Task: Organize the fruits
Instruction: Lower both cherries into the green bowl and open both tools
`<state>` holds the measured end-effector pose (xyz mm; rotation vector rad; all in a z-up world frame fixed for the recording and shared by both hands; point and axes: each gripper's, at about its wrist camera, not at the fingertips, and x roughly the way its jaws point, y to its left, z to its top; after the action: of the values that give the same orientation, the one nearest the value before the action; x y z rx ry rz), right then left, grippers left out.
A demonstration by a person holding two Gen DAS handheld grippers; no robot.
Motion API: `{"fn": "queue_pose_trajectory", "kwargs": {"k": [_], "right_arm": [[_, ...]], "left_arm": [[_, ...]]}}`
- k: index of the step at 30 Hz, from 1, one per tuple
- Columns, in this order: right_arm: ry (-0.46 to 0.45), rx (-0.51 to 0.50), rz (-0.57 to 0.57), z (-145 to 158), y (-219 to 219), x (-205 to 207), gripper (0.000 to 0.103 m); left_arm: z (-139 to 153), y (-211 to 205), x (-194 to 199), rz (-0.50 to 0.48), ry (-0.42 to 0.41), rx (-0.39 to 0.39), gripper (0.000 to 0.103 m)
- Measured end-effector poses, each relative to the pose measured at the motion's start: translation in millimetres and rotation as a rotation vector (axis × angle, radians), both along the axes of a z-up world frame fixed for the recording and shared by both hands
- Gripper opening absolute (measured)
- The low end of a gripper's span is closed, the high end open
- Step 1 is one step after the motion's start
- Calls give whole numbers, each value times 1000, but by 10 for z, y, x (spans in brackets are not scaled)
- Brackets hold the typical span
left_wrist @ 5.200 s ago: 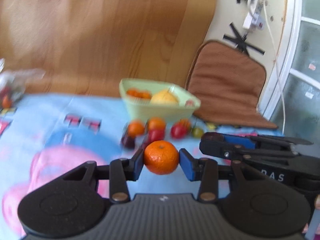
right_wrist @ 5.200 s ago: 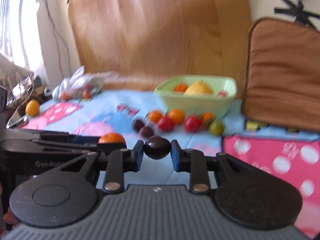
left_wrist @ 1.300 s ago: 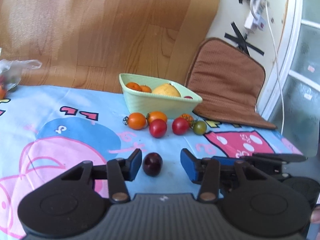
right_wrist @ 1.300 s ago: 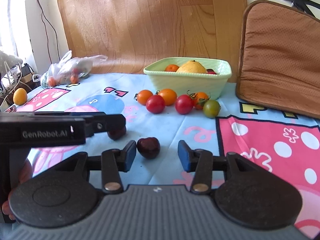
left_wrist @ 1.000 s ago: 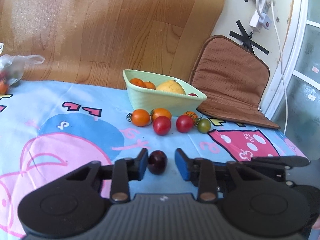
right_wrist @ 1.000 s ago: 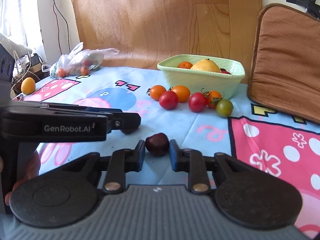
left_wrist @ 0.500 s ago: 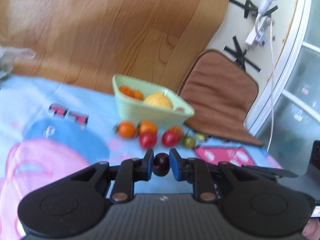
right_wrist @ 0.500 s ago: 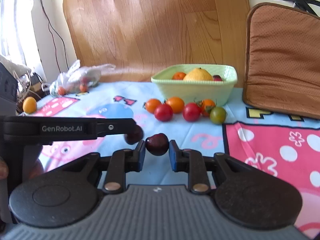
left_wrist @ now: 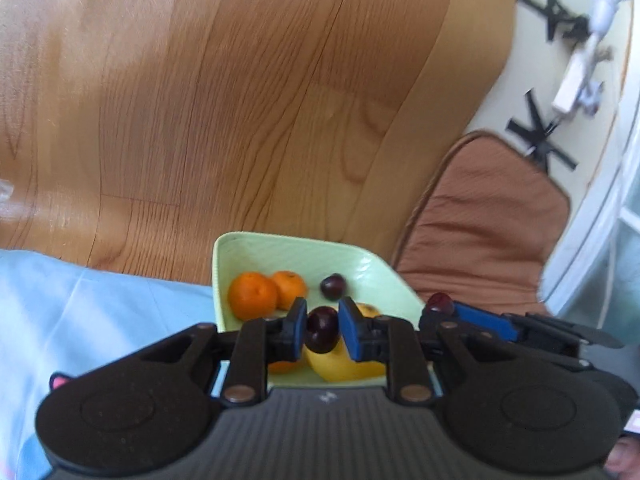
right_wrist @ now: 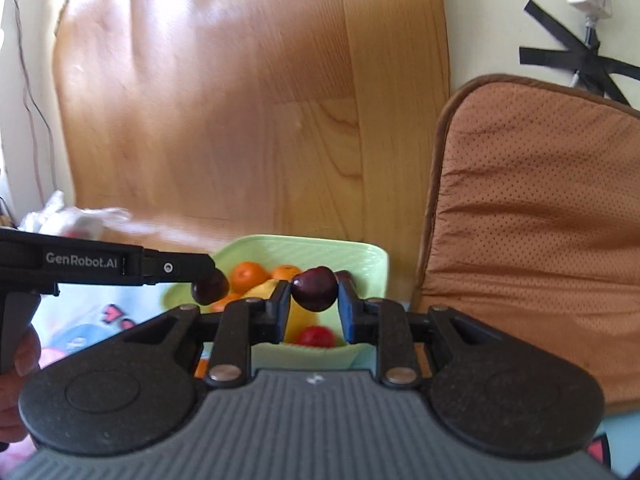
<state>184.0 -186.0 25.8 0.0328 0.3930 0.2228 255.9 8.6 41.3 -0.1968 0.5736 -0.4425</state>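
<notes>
My left gripper (left_wrist: 322,330) is shut on a dark purple plum (left_wrist: 321,329) and holds it over the pale green bowl (left_wrist: 280,248). The bowl holds two oranges (left_wrist: 253,295), a yellow fruit (left_wrist: 344,364) and another plum (left_wrist: 333,286). My right gripper (right_wrist: 314,307) is shut on a second dark plum (right_wrist: 314,288), also above the bowl (right_wrist: 320,252). In the right wrist view the left gripper's plum (right_wrist: 209,287) hangs at the bowl's left side. A red tomato (right_wrist: 317,336) shows below the right gripper's fingers.
A wooden board (left_wrist: 240,100) leans behind the bowl. A brown cushion (right_wrist: 540,220) stands to the right. The light blue cartoon tablecloth (left_wrist: 80,320) lies to the left. A plastic bag (right_wrist: 68,216) sits at the far left.
Both grippers closed on plums lying on the tablecloth, lifted them, and moved forward until both are over the green bowl.
</notes>
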Motion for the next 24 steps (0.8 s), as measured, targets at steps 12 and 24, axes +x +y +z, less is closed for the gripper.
{"fn": "queue_pose_trajectory", "kwargs": {"k": [12, 24], "right_arm": [[-25, 71, 14, 107, -42, -171, 41], [160, 10, 4, 152, 282, 97, 22]], "left_arm": [[35, 364, -592, 85, -1, -47, 35], [-198, 373, -1667, 76, -1, 63, 35]]}}
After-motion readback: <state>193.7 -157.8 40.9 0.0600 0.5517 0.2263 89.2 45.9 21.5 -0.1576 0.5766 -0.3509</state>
